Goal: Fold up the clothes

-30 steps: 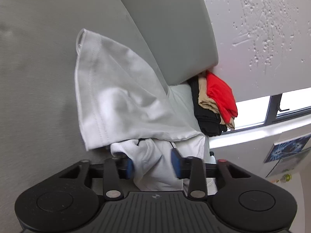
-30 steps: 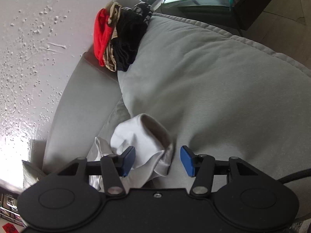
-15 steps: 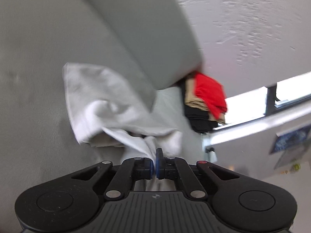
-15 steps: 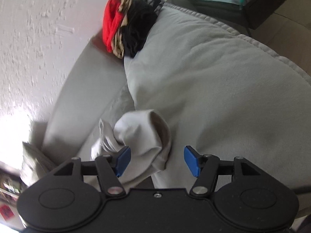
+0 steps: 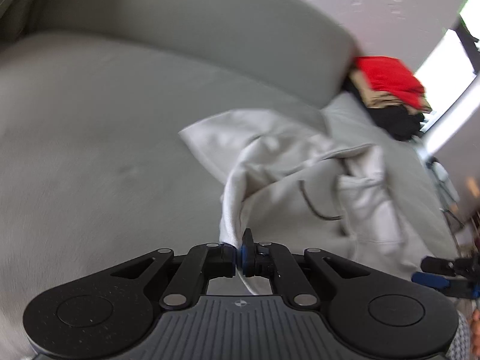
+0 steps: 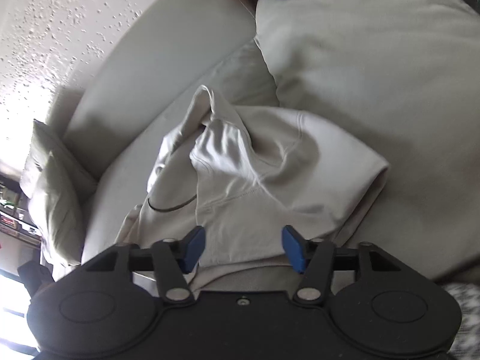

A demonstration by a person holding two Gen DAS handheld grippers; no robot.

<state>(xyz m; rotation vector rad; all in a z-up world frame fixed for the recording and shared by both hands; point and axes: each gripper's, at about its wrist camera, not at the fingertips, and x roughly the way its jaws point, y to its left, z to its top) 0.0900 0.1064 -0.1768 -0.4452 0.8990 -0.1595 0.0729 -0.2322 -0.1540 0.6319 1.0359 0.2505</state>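
A crumpled white garment (image 5: 300, 174) with a dark cord lies on the grey sofa seat (image 5: 90, 150). My left gripper (image 5: 239, 253) is shut on a bunched edge of it and lifts that edge off the seat. In the right wrist view the same garment (image 6: 255, 174) spreads out in front of my right gripper (image 6: 241, 247), which is open with its blue pads apart just above the cloth. The right gripper also shows at the right edge of the left wrist view (image 5: 444, 273).
A stack of folded clothes, red on top (image 5: 387, 81) over tan and black, sits at the sofa's far end by the backrest (image 5: 210, 24). A large grey cushion (image 6: 375, 45) lies right of the garment. A small pillow (image 6: 51, 174) leans at the left.
My left gripper closed on the garment's edge and pulled it up and across the seat. My right gripper stayed open and moved over the garment as it was dragged closer.
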